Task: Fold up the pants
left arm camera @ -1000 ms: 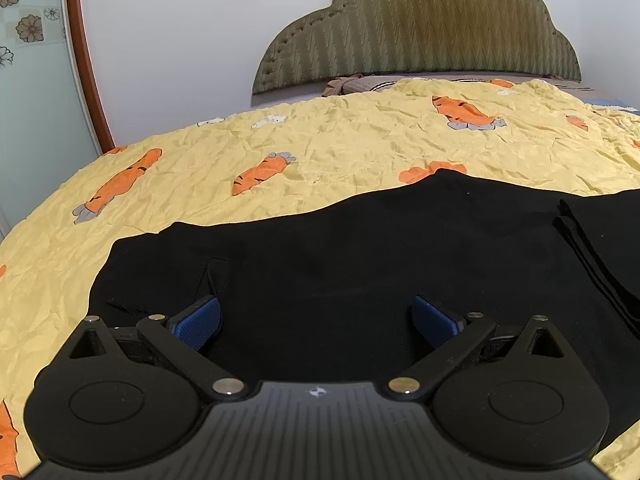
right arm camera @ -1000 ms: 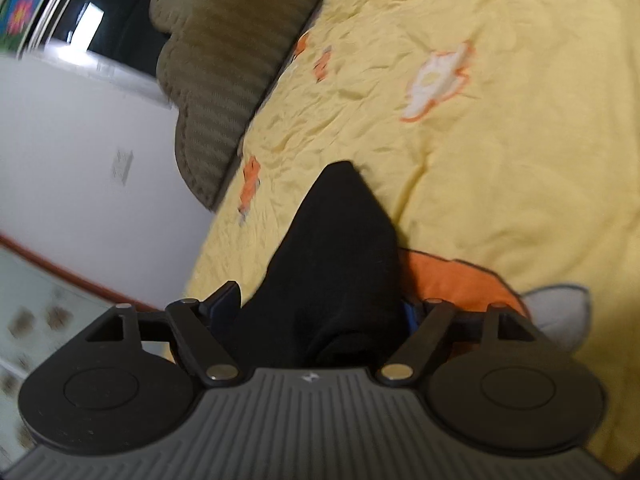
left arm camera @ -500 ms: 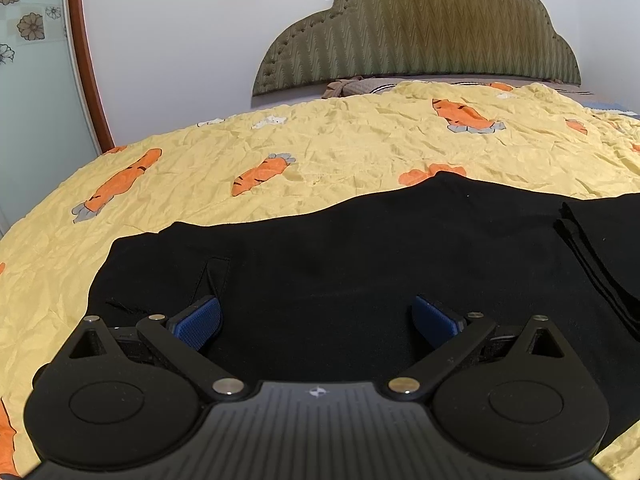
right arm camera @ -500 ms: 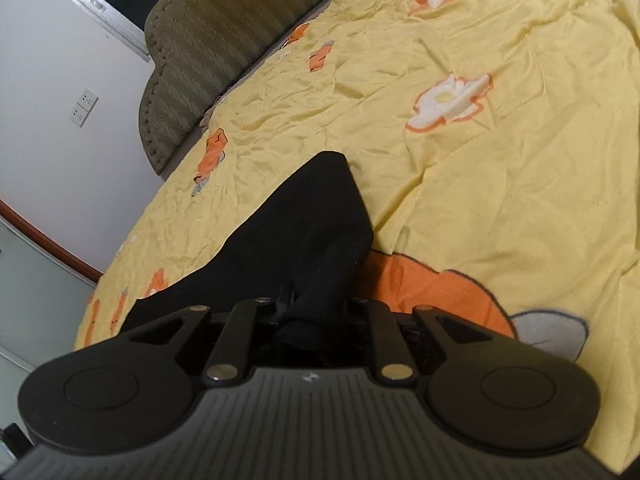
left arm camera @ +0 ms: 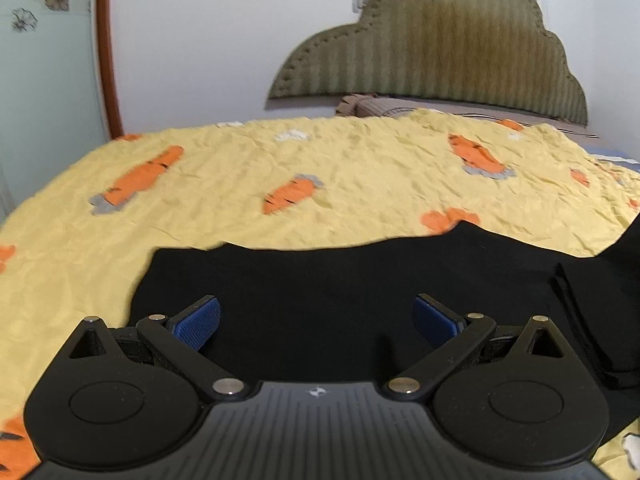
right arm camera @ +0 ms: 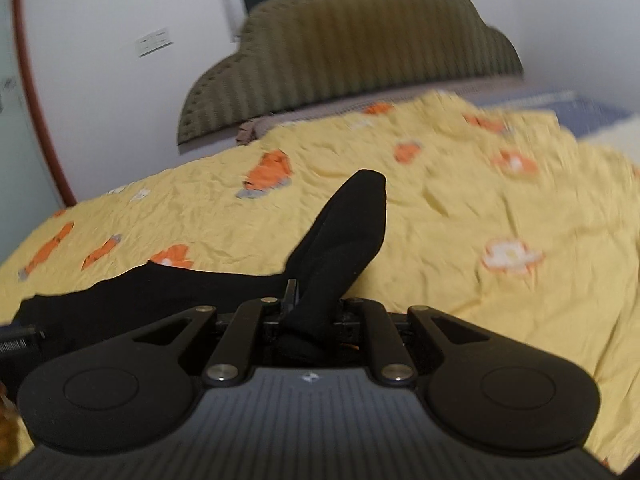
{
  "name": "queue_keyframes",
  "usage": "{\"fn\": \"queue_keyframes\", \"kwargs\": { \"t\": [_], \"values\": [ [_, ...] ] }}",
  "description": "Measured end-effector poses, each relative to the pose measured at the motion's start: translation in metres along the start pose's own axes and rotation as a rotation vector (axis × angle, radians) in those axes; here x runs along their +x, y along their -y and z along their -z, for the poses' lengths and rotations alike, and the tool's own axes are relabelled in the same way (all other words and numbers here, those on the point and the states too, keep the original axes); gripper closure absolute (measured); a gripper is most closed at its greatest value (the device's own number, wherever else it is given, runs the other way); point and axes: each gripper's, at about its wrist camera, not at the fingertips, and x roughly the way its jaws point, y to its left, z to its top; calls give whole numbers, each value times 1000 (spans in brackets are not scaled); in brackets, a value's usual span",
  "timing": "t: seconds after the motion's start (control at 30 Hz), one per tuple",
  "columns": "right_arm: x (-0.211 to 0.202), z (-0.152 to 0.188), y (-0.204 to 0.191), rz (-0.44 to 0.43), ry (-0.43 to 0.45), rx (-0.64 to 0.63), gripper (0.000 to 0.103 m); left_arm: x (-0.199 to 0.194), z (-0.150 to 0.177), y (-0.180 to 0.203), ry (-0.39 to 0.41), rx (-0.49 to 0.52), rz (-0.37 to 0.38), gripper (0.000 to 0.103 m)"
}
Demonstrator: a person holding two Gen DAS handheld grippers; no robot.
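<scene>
Black pants (left arm camera: 328, 280) lie spread flat, one end (right arm camera: 344, 236) lifted, apparently bunched.

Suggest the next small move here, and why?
Probably carry the right gripper toward the waist end, folding the leg over. Its jaws are closing on the black pants, whose leg end is already raised off the yellow bedspread; the left gripper is open above the rest.

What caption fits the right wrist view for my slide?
Right gripper closing on a bunched end of the black pants, above the yellow carrot-print bedspread.
</scene>
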Motion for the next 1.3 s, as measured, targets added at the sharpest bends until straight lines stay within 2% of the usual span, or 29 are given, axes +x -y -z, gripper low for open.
{"fn": "queue_keyframes", "kwargs": {
  "t": [0.17,0.4,0.63,0.97,1.3],
  "values": [
    [-7,-3,-35,14,29,-108,91,-2,1,-19,13,23,-69,0],
    [-6,-2,-82,-24,38,-185,91,2,5,-56,-35,-50,-69,0],
    [-5,-1,-121,-69,30,-215,91,-2,3,-92,-40,-154,-50,0],
    [-1,-3,-176,-158,20,-232,91,-3,5,-147,-42,-263,-114,0],
    [15,3,-245,-281,-30,-239,92,-12,12,-179,-33,-323,-149,0]
  ]
}}
